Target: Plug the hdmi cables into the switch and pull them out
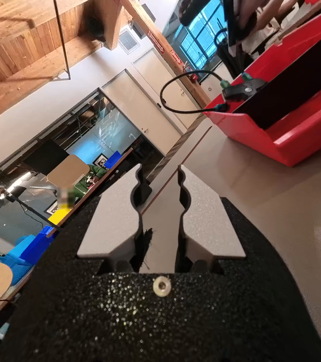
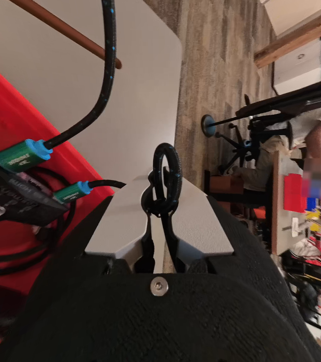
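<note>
The HDMI switch (image 2: 16, 197) sits on the rim of the red bin (image 2: 8, 125), with two green-shelled HDMI plugs (image 2: 21, 154) seated in its ports. My right gripper (image 2: 162, 188) is closed on a braided black cable loop (image 2: 167, 176), pinched between its grey fingers (image 2: 197, 215) just beside the nearer plug (image 2: 70, 193). My left gripper (image 1: 159, 176) hangs empty with its jaws apart above the grey table (image 1: 253, 215), well apart from the switch. I judge I'm in the pulling-out stage; next I'd brace the switch with the left and draw the plug straight out.
</note>
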`<state>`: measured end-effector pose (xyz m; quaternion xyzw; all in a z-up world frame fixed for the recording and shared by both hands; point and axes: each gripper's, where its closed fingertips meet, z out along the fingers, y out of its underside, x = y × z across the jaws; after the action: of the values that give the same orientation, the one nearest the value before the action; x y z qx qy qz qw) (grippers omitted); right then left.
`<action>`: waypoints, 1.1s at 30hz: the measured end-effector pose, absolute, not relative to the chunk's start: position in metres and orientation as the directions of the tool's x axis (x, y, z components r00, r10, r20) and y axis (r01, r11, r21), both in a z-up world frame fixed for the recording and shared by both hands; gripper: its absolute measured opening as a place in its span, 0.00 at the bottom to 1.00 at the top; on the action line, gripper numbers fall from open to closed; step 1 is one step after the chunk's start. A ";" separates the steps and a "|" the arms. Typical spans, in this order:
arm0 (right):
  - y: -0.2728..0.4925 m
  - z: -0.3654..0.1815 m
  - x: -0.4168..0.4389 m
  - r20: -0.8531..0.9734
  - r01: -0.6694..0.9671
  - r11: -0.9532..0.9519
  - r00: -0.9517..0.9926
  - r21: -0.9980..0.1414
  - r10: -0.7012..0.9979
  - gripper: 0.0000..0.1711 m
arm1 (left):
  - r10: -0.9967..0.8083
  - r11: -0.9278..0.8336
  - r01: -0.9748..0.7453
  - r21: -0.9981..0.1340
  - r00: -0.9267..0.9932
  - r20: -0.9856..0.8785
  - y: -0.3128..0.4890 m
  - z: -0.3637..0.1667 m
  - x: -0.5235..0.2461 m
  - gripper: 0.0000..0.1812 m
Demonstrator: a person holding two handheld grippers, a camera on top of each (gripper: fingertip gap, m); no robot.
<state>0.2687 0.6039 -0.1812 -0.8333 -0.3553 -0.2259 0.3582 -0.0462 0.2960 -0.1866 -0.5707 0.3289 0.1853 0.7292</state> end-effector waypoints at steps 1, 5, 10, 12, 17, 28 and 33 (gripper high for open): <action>0.607 -0.182 0.272 0.658 0.758 -0.484 0.636 -0.436 0.402 0.07 | -0.110 0.277 -0.654 -0.704 0.706 -0.700 0.297 -0.189 -0.044 0.18; 0.606 -0.171 0.272 0.768 0.836 -0.389 0.527 -0.388 0.365 0.31 | -0.117 0.274 -0.677 -0.683 0.682 -0.722 0.298 -0.194 -0.040 0.18; 0.581 -0.151 0.255 0.802 0.885 -0.173 0.466 -0.433 0.375 0.42 | -0.136 0.280 -0.642 -0.714 0.709 -0.692 0.298 -0.192 -0.038 0.18; 0.573 -0.147 0.262 0.800 0.878 -0.172 0.478 -0.447 0.362 0.42 | -0.142 0.280 -0.641 -0.715 0.709 -0.691 0.298 -0.194 -0.037 0.18; 0.553 -0.156 0.269 0.593 0.752 -0.269 0.646 -0.602 0.480 0.42 | -0.145 0.274 -0.648 -0.710 0.702 -0.697 0.298 -0.197 -0.036 0.18; 0.535 -0.134 0.283 0.307 0.562 -0.382 0.776 -0.734 0.551 0.45 | -0.131 0.286 -0.672 -0.683 0.679 -0.723 0.296 -0.194 -0.034 0.18; 0.534 -0.106 0.294 0.723 0.820 -0.140 0.558 -0.555 0.407 0.48 | -0.136 0.290 -0.676 -0.678 0.672 -0.728 0.296 -0.195 -0.031 0.18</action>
<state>0.2936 0.5335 -0.1065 -0.7265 -0.4225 -0.2059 0.5014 -0.0314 0.2955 -0.1947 -0.5655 0.3590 0.1877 0.7184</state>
